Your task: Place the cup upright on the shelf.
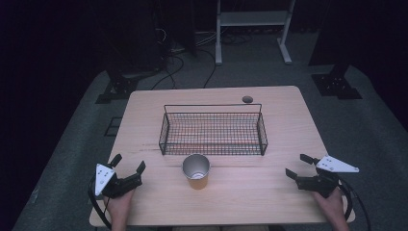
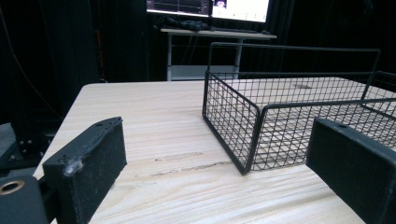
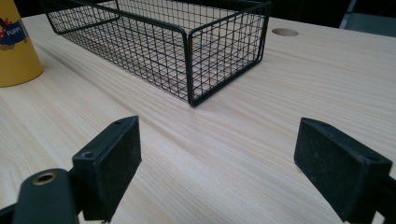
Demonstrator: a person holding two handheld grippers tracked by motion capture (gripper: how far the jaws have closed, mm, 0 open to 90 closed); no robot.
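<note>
Right at the near middle of the table point(image 1: 288, 115) stands the cup point(image 1: 196, 171), upright, its mouth open and pale inside, its outer wall yellow-orange. It sits just in front of the long near side of the wire basket point(image 1: 213, 130), close to it but apart from the mesh. In the right gripper view the cup point(image 3: 16, 46) shows at the far left edge as a yellow wall with a small printed picture, resting on the wood beside the basket's point(image 3: 187, 42) corner.

Outward from the cup, the black basket lies lengthwise across the table's centre, with a raised wire frame along its far side. Through the mesh the floor of the basket looks bare. Beyond it, near the far edge, a round hole point(image 1: 247, 99) is set in the tabletop.

At the near left corner the left gripper point(image 1: 128, 168) is held in a hand, its jaws spread wide and nothing between them; in its own view they frame the basket's point(image 2: 289, 116) short end. At the near right the right gripper point(image 1: 298, 166) is held likewise, jaws wide apart and empty over plain wood. Both grippers are well apart from the cup, one on each side of it.
</note>
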